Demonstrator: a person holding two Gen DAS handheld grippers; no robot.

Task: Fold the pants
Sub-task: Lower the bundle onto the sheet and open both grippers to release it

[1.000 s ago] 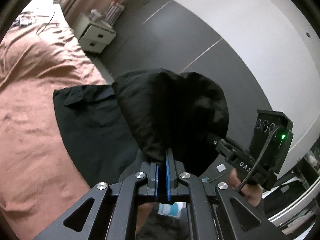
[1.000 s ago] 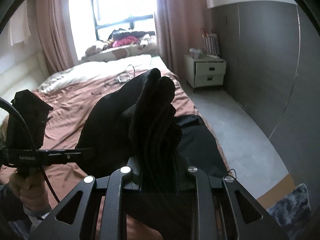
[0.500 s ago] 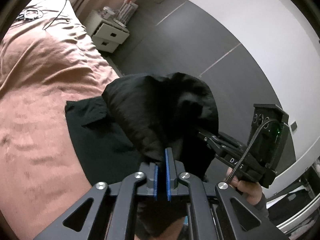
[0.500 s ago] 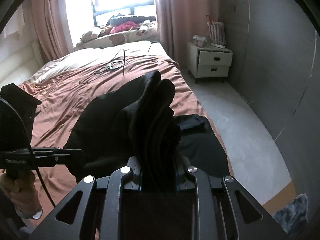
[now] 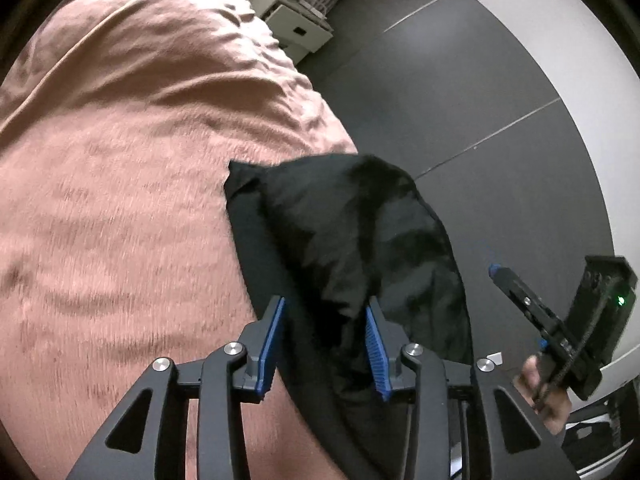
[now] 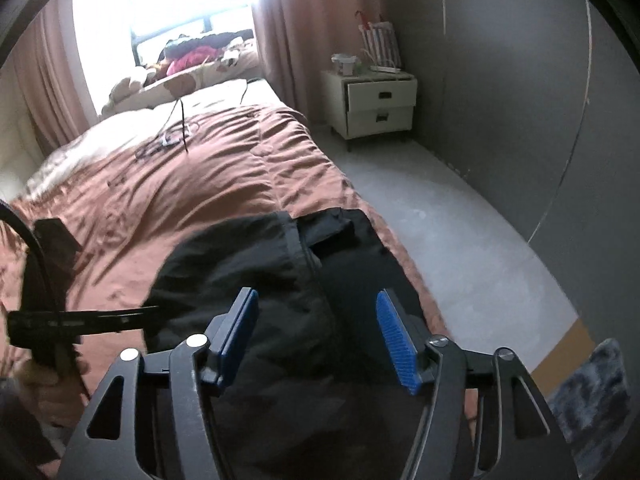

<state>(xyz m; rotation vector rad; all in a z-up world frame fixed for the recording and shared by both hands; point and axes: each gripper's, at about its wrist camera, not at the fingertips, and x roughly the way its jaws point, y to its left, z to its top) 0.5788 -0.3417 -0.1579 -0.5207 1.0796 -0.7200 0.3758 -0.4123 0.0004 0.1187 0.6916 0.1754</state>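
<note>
Both the left gripper (image 5: pixel 325 344) and right gripper (image 6: pixel 318 336) have let go, jaws now spread; the black pants (image 5: pixel 352 240) apparently lie folded on the bed (image 5: pixel 120 184), at 12 o'clock from each.

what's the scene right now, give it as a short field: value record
surface: bed with pink-brown cover
garment: black pants, lying near the bed's edge with one layer folded over another
left gripper: open, blue pads either side of the fabric, not clamping
right gripper: open above the pants
nightstand: white, two drawers, by the grey wall
cable: on the bed's far part
fold state: cannot tell if finished
</note>
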